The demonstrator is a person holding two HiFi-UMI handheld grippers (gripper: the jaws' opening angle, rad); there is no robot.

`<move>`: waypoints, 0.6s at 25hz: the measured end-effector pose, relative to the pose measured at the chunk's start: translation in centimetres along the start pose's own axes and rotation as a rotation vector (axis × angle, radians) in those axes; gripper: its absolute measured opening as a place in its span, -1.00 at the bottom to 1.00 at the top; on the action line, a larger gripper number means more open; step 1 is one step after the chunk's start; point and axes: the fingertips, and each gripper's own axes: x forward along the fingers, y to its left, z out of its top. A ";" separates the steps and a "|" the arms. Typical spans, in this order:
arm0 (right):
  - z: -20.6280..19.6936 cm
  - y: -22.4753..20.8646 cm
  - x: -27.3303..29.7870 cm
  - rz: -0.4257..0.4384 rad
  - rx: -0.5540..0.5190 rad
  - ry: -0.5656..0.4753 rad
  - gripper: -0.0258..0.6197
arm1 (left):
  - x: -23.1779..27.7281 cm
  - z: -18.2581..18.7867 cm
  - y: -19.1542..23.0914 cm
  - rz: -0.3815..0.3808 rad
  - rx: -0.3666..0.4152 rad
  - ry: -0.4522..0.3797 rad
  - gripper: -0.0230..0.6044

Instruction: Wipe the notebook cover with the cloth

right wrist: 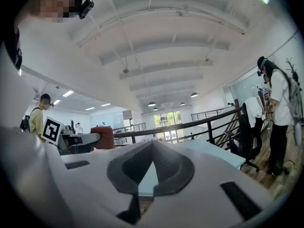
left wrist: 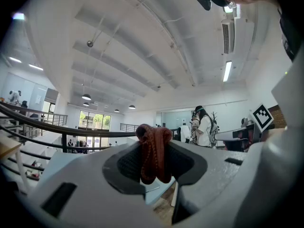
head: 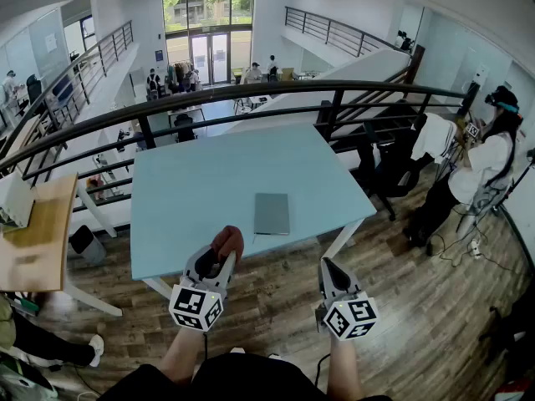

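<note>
A grey notebook [head: 272, 214] lies shut near the front edge of the light blue table [head: 201, 190]. My left gripper [head: 219, 261] hovers just off that front edge, left of the notebook, shut on a bunched reddish-brown cloth [head: 228, 242]. In the left gripper view the cloth [left wrist: 153, 152] hangs pinched between the jaws of the left gripper [left wrist: 153, 144]. My right gripper [head: 328, 267] is over the floor to the notebook's front right. In the right gripper view the right gripper [right wrist: 153, 144] has its jaws together with nothing in them, and the cloth [right wrist: 102, 137] shows at the left.
A dark railing [head: 251, 98] runs behind the table. A wooden desk [head: 33, 241] stands at the left. At the right are a black office chair [head: 393, 170] and a standing person [head: 476, 174]. Wood floor [head: 276, 282] lies below both grippers.
</note>
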 end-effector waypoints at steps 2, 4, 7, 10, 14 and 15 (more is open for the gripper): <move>-0.2 0.2 0.1 -0.004 -0.001 0.006 -0.91 | 0.0 0.0 0.2 0.000 0.006 0.002 -0.51; -0.2 0.5 0.3 -0.002 -0.004 0.008 -0.91 | 0.0 0.0 0.4 -0.001 0.010 0.001 -0.51; -0.4 0.9 0.6 0.003 -0.014 0.012 -0.91 | -0.1 -0.1 0.8 -0.002 0.008 0.000 -0.51; -0.8 1.0 0.9 0.000 -0.012 0.017 -0.91 | -0.1 -0.3 1.3 -0.001 0.006 0.002 -0.51; -0.7 1.1 1.5 0.010 0.009 0.004 -0.91 | 0.2 -0.4 1.8 -0.003 0.003 0.001 -0.51; -0.6 1.2 1.7 0.011 0.010 0.004 -0.91 | 0.3 -0.4 2.0 -0.004 0.005 0.000 -0.51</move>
